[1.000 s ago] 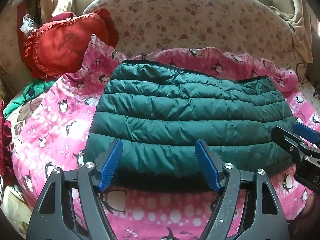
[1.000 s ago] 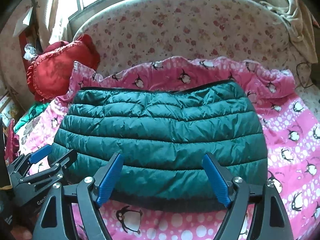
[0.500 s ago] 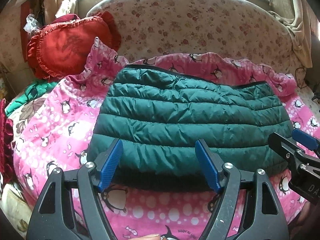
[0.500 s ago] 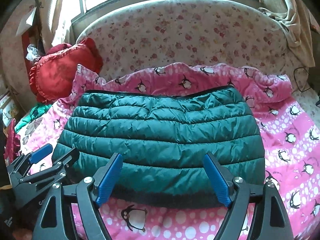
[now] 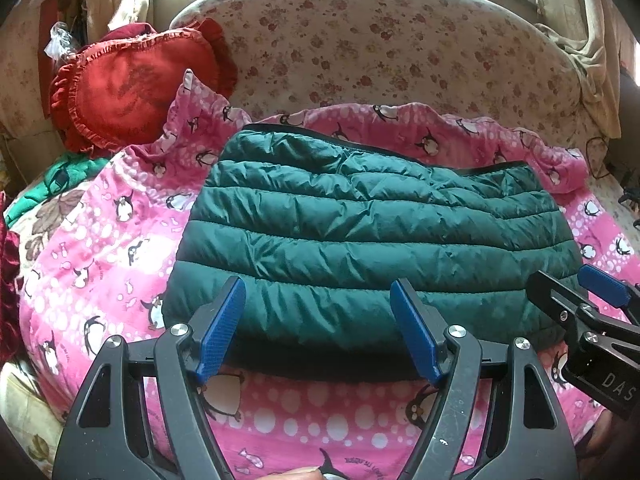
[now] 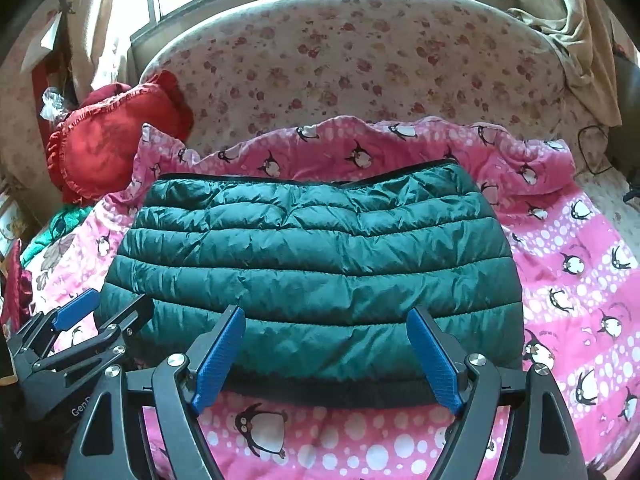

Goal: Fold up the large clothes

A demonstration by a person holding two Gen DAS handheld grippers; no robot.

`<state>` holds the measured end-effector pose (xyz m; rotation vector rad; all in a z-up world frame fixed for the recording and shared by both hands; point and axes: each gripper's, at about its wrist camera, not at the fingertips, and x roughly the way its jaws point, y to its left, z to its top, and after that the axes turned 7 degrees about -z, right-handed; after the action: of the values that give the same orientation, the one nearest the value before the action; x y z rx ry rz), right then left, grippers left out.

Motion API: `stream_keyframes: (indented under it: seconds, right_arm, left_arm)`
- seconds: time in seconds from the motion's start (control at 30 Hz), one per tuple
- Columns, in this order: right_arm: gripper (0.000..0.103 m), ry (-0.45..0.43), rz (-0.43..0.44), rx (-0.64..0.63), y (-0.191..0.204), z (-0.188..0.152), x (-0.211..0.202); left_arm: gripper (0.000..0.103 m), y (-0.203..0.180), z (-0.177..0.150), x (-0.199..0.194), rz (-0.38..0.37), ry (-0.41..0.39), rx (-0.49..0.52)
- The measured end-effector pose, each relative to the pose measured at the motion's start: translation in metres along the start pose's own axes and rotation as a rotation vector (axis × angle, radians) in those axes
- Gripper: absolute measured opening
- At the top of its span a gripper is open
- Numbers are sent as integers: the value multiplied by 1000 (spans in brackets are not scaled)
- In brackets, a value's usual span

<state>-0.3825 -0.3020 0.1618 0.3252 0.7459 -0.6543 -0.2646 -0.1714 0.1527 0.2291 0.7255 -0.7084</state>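
Garment: dark green quilted puffer jacket (image 5: 360,236), folded into a wide, flat, layered bundle with horizontal stitched channels and a black trimmed edge along its far side.
Garment position: lies at the middle of the pink penguin blanket (image 5: 100,240), long side running left to right, near edge facing both claws.
Left claw (image 5: 318,328): spread wide, blue pads apart with nothing between them; held just short of the jacket's near edge, toward its left half, not touching the fabric.
Right claw (image 6: 326,356): also spread wide and holding nothing; poised at the near edge of the jacket, toward its right half, apart from the cloth.
Claws relative to each other: side by side along the same near edge; each shows at the border of the other's view, with its fingers parted there too.
Blanket: pink fleece printed with penguins and white dots, spread over the bed, its far edge bunched up against the headboard.
Headboard (image 6: 360,64): curved, padded, cream fabric with small reddish flowers.
Cushion: red ruffled cushion (image 5: 128,84) propped at the left end of the headboard, just beyond the blanket's raised corner.
Other bedding: a green cloth (image 5: 60,180) and a floral sheet show at the left, beside the blanket.
Far right: beige curtain (image 6: 580,40) draped over the headboard's end.
Light: bright window behind the headboard.
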Motion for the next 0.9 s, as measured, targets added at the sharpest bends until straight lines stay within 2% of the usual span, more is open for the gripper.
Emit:
stream_keyframes:
  seconds: [0.9]
  right_arm:
    - [81,14,-1,1,3,-2,2]
  left_arm:
    - [75,0,-4,2,-24,10,-13]
